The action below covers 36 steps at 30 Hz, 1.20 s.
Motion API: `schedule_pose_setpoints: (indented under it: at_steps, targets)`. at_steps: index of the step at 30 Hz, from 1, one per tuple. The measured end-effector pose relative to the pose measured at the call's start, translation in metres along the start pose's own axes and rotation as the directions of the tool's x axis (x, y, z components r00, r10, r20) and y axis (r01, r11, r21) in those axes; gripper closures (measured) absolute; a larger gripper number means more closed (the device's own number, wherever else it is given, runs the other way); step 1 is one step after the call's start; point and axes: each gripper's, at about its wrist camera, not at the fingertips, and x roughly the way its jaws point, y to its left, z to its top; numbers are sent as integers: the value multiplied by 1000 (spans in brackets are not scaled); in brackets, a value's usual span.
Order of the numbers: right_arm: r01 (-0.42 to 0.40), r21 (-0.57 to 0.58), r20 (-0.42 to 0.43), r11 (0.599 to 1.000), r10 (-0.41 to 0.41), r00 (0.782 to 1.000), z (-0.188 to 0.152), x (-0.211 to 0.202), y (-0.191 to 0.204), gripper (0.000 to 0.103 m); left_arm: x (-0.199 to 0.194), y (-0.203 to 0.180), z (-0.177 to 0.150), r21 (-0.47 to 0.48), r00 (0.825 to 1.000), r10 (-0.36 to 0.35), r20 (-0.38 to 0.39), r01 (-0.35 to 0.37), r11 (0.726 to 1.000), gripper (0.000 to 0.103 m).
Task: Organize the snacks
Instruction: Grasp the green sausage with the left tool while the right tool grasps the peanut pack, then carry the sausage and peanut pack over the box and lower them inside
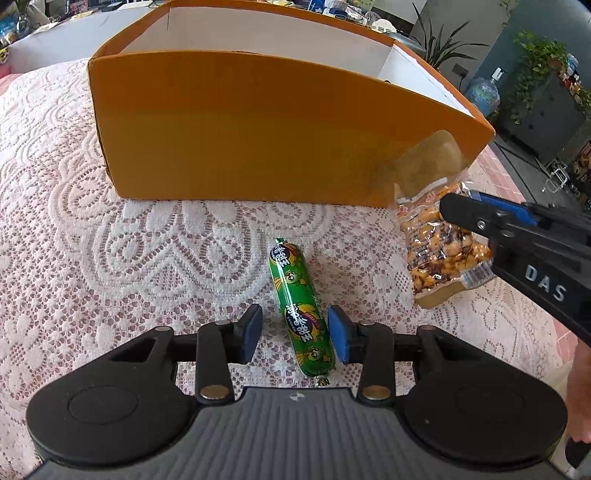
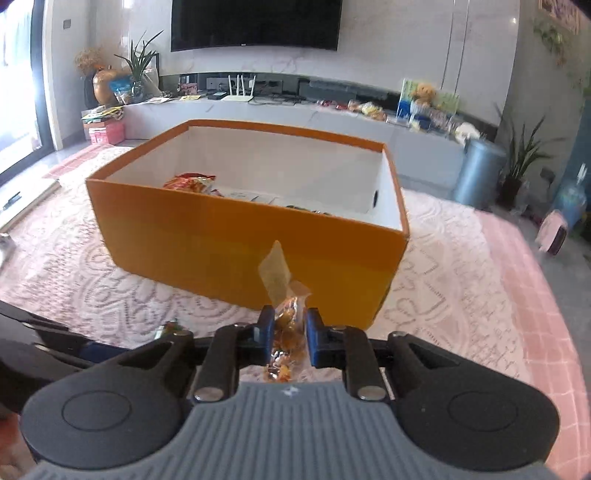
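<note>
Lace cloth, white over pink, covers the table, and an orange box with a white inside stands on it. Beyond it the right wrist view shows a living room: a dark television on the wall, a long grey cabinet with a white router, and potted plants at the side. Snack packets already lie inside the box.

In front of the box a green sausage stick lies on the cloth, its near half between the blue pads of the left gripper. The jaws stand apart; the right pad is just beside the wrapper, the left pad clear of it. This gripper tilts steeply down at the cloth.

The right gripper is clamped on a clear bag of orange-brown snacks, its pads pinching the bag's middle. In the left wrist view the bag hangs from that gripper just beside the box's near right corner, its lower end at the cloth. A bare forearm shows at the right edge.
</note>
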Motion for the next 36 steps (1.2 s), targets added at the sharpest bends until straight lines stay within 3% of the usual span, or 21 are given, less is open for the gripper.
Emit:
schedule_pose_setpoints:
  at_steps: [5, 9, 11, 14, 15, 17, 23, 36]
  targets:
    - [-13, 32, -1, 999, 13, 1000, 3, 13, -9, 74, 2, -5, 1, 3, 1000, 7, 10, -7, 1000, 57]
    - [-52, 89, 17, 995, 51, 999, 2, 17, -18, 71, 6, 1, 8, -40, 1000, -8, 30, 9, 999, 57]
    - [-55, 109, 14, 992, 54, 998, 1, 20, -20, 63, 8, 2, 10, -62, 999, -12, 37, 14, 998, 57]
    - [-103, 174, 34, 979, 98, 995, -1, 20, -29, 62, 8, -1, 11, -38, 999, 1, 43, 0, 999, 59]
    - [-128, 199, 45, 972, 122, 992, -2, 20, -32, 63, 8, -3, 11, -23, 999, 9, 46, -8, 1000, 62]
    - [-139, 218, 56, 966, 130, 990, -2, 19, -35, 87, 8, -6, 10, -7, 999, 5, 50, -4, 1000, 75]
    - [-158, 204, 84, 966, 143, 986, -1, 11, -29, 103, 5, -6, 7, -20, 998, 16, 63, -15, 1000, 76]
    - [-137, 170, 109, 976, 119, 987, 4, -23, -19, 103, -44, 15, 9, -70, 989, -41, 145, 52, 996, 76]
